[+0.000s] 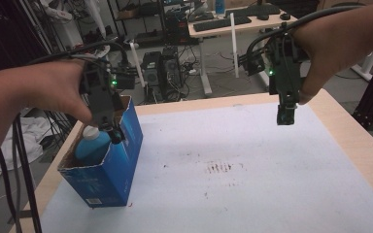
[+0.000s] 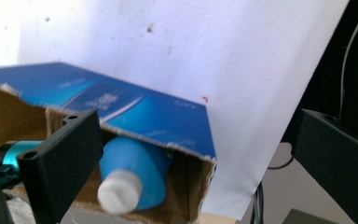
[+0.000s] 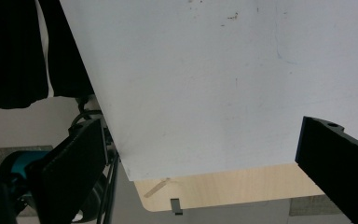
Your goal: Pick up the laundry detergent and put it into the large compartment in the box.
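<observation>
- The blue bottle (image 1: 93,147) with its white cap (image 1: 91,131) lies inside the torn blue box (image 1: 119,160) at the desk's (image 1: 252,194) left edge.
- The left gripper (image 1: 112,130) hovers at the box mouth, fingers wide, probably lined up to draw the bottle out.
- The right gripper (image 1: 285,115) hangs above bare desk, fingers wide, apparently idle.
- The box hides the bottle's lower body.

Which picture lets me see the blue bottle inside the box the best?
The left gripper view: the blue bottle shows close up, white cap and all, lying inside the torn blue box. The high view shows it smaller, partly behind the left gripper. The right gripper view looks at the white table cover instead.
</observation>
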`<state>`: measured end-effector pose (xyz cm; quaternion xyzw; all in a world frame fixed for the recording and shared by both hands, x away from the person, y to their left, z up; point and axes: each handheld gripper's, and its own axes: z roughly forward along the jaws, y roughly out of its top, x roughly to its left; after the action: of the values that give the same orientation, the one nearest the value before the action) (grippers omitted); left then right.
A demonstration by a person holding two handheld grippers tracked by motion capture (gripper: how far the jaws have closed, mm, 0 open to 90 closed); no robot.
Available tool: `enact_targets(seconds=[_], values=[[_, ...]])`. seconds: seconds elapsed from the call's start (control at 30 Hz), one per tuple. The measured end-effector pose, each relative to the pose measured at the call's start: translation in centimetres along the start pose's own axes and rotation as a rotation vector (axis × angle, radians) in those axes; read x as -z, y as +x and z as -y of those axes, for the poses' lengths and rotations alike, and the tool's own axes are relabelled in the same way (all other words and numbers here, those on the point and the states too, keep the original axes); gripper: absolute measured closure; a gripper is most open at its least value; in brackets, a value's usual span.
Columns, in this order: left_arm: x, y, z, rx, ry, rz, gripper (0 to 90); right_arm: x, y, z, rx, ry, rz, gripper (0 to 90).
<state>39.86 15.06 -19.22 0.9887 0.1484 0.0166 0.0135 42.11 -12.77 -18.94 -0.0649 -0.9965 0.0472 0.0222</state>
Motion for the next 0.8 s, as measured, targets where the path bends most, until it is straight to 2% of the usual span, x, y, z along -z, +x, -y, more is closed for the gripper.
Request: enact_targets(seconds=[0.03, 0.07, 0.1, 0.13, 0.27, 0.3, 0.47, 0.6, 0.7, 0.8], values=[[-0.3, -0.1, -0.6, -0.027, 0.01, 0.004, 2.0, 0.0, 0.0, 0.0, 0.0, 0.0, 0.001, 1.0], [-0.3, -0.1, -0.6, -0.027, 0.01, 0.004, 1.9, 0.0, 0.1, -0.1, -0.004, 0.002, -0.003, 1.0], [-0.7, -0.3, -1.3, -0.058, 0.008, -0.022, 2.0, 0.0, 0.1, -0.1, -0.002, 0.003, -0.003, 1.0], [-0.9, -0.4, -1.6, -0.069, 0.013, -0.02, 1.9, 0.0, 0.2, -0.2, -0.011, 0.004, -0.001, 1.0], [-1.5, -0.5, -2.5, -0.095, 0.021, -0.013, 2.0, -0.1, 0.2, -0.4, 0.011, 0.008, 0.0, 1.0], [-1.8, -0.6, -3.0, -0.116, 0.025, -0.005, 2.0, 0.0, 0.3, -0.4, 0.001, 0.011, 0.0, 1.0], [-2.9, -1.0, -3.7, -0.155, 0.022, 0.002, 2.0, 0.2, 0.5, -0.5, -0.009, 0.0, 0.005, 1.0], [-4.0, -0.9, -4.2, -0.17, 0.014, 0.012, 2.0, 0.2, 0.6, -0.7, -0.012, 0.005, 0.003, 1.0], [-4.5, -0.7, -4.4, -0.166, 0.007, 0.029, 2.0, 0.2, 0.9, -0.9, -0.015, 0.011, 0.005, 1.0], [-4.9, -0.6, -4.6, -0.176, 0.006, 0.025, 2.0, 0.2, 1.0, -0.9, -0.007, 0.011, 0.005, 1.0]])
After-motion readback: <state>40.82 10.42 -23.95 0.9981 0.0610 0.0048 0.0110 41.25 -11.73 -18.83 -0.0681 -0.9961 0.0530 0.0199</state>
